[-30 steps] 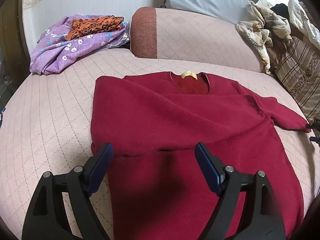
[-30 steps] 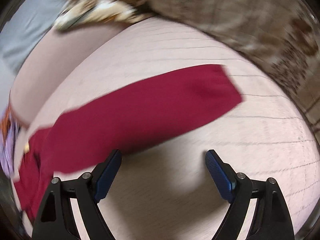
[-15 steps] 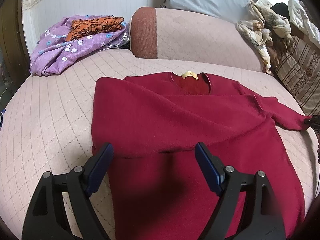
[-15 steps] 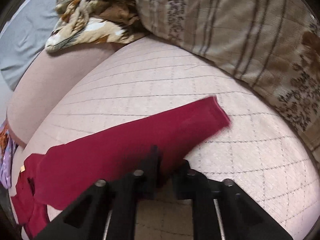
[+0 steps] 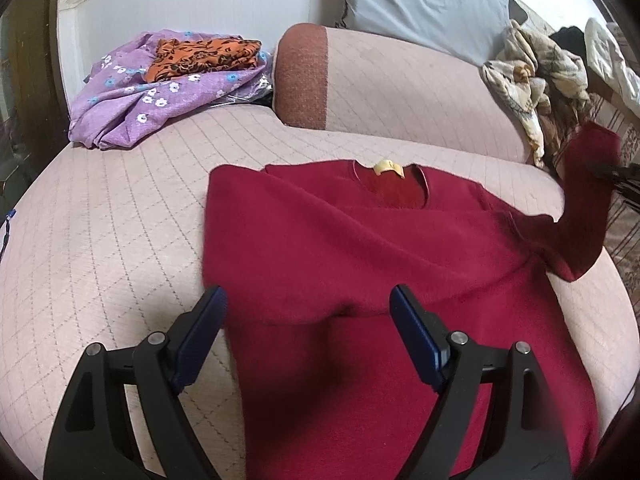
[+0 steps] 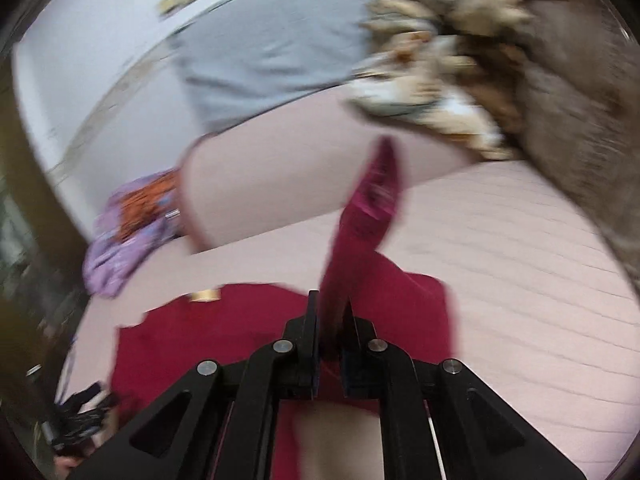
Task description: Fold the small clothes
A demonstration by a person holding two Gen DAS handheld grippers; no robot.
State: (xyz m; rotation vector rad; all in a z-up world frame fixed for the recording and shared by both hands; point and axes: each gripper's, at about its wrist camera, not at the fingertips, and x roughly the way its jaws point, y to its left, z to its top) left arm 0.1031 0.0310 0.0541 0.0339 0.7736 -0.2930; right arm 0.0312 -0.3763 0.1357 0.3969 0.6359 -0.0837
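A dark red sweater (image 5: pixel 360 264) lies face up on the pink quilted sofa seat (image 5: pixel 112 240), with a yellow neck label (image 5: pixel 387 167) at the far side. Its left sleeve is folded across the chest. My left gripper (image 5: pixel 308 312) hovers open over the sweater's lower part, with nothing between its blue pads. The right sleeve (image 5: pixel 588 184) is lifted off the seat at the right edge. My right gripper (image 6: pixel 330 312) is shut on that sleeve (image 6: pixel 368 208), whose cuff end stands up past the jaws. The right wrist view is blurred by motion.
A purple flowered cloth (image 5: pixel 148 96) with an orange patterned garment (image 5: pixel 204 56) on it lies at the back left. A bolster (image 5: pixel 392 88) and a grey pillow (image 5: pixel 424 4) line the back. Crumpled beige fabric (image 5: pixel 532 76) and a striped cushion (image 6: pixel 580 92) sit at the right.
My right gripper closed on the right sleeve's cuff and lifted it off the seat, swinging towards the sweater's body. The left gripper kept still and open.
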